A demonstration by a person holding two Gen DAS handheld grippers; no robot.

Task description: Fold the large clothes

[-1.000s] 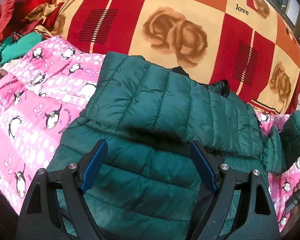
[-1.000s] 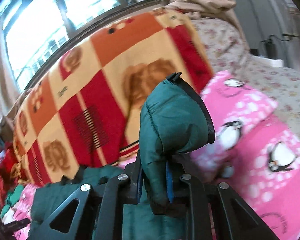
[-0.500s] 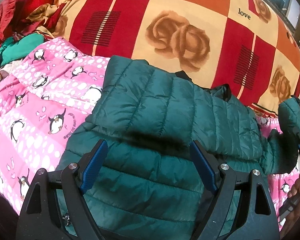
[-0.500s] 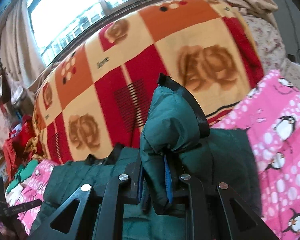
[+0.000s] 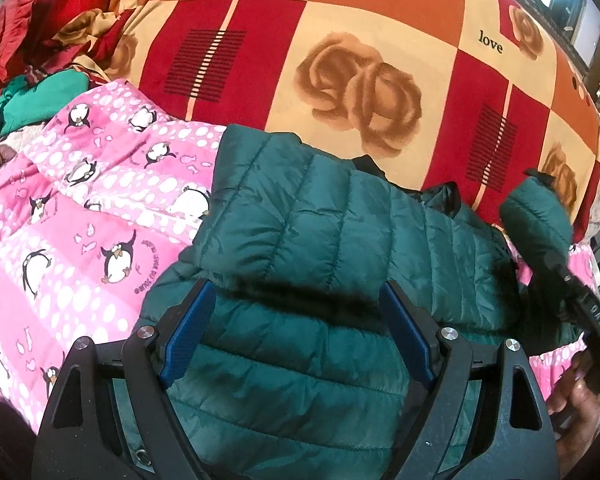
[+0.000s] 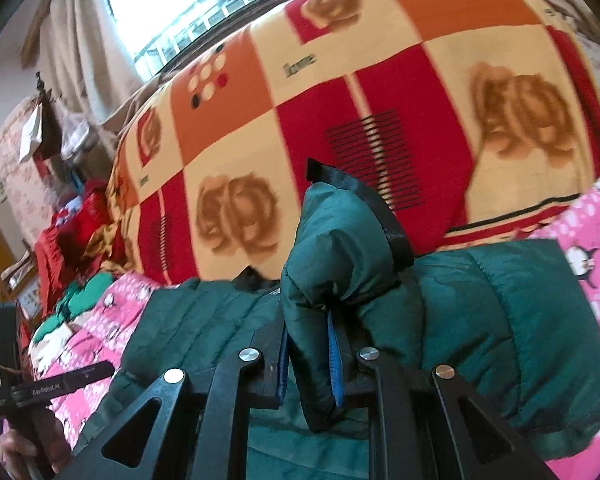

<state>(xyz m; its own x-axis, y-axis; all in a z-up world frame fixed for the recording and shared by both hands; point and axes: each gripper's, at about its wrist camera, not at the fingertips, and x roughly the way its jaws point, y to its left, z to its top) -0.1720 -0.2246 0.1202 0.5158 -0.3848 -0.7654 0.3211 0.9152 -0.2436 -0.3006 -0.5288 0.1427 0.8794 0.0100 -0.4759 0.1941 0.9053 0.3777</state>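
Observation:
A dark green quilted puffer jacket [image 5: 320,240] lies on a pink penguin-print blanket [image 5: 80,220], with one side folded over its body. My left gripper [image 5: 296,336] hovers just above the jacket's lower part, jaws wide apart with nothing between its blue pads. My right gripper [image 6: 308,360] is shut on the jacket's sleeve cuff [image 6: 340,248], which stands up from the pads with its black-trimmed edge on top. From the left wrist view that sleeve [image 5: 536,216] is raised at the right, over the jacket's right edge.
A red, orange and cream rose-print blanket [image 5: 360,60] covers the bed behind the jacket. Red and green clothes [image 5: 40,60] are piled at the far left. A window [image 6: 188,4] with a curtain lies beyond. A hand [image 5: 580,384] holds the right gripper's handle.
My right gripper has carried the sleeve cuff leftward and up from the pink blanket over the jacket's body. The left gripper has stayed in place, still open.

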